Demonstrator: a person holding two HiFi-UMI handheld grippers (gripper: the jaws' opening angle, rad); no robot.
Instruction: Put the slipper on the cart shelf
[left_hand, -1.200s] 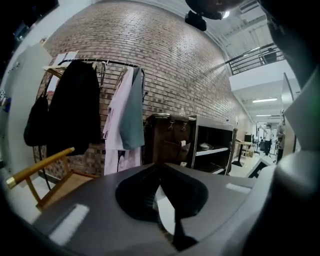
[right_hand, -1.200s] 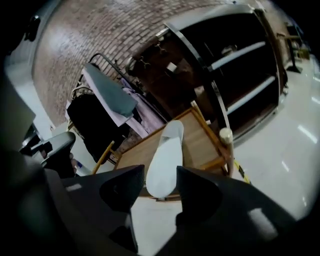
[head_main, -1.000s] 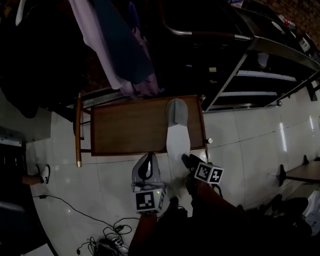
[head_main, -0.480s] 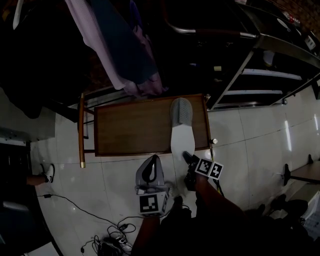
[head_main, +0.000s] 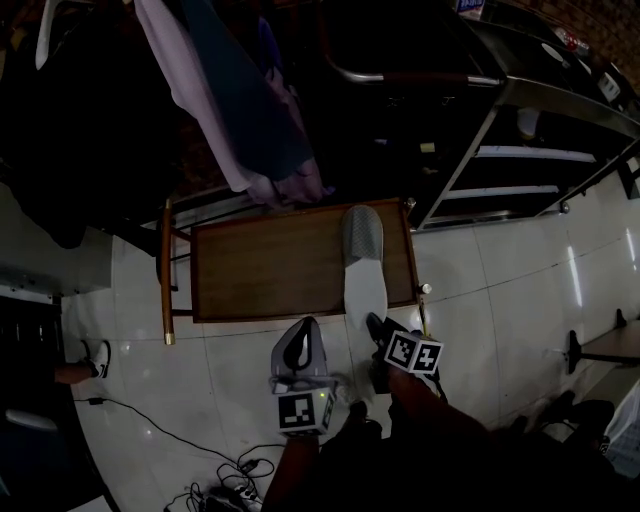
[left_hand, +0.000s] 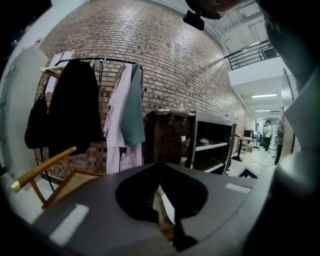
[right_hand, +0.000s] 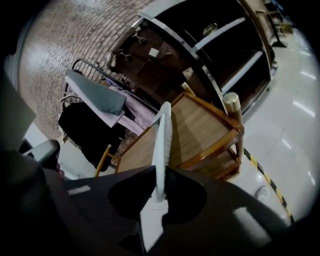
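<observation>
A grey slipper (head_main: 362, 262) with a white sole lies along the right side of the wooden cart's top shelf (head_main: 270, 265), its heel hanging over the near edge. My right gripper (head_main: 374, 326) is at that heel. In the right gripper view the slipper (right_hand: 163, 132) stands edge-on between the jaws of the right gripper (right_hand: 159, 187), which are closing and press on it from both sides. My left gripper (head_main: 301, 330) hovers over the floor just left of the heel, shut and holding nothing. In its own view, the left gripper (left_hand: 165, 212) faces the cart.
Garments (head_main: 240, 110) hang on a rack behind the cart. Black metal shelving (head_main: 520, 150) stands at the back right, close to the cart's corner post (right_hand: 232, 107). Cables (head_main: 225, 470) lie on the tiled floor near me. A person's shoe (head_main: 97, 355) is at the far left.
My right gripper's jaws have closed in on the slipper's heel. The left gripper has stayed beside it, and the slipper lies where it was on the shelf.
</observation>
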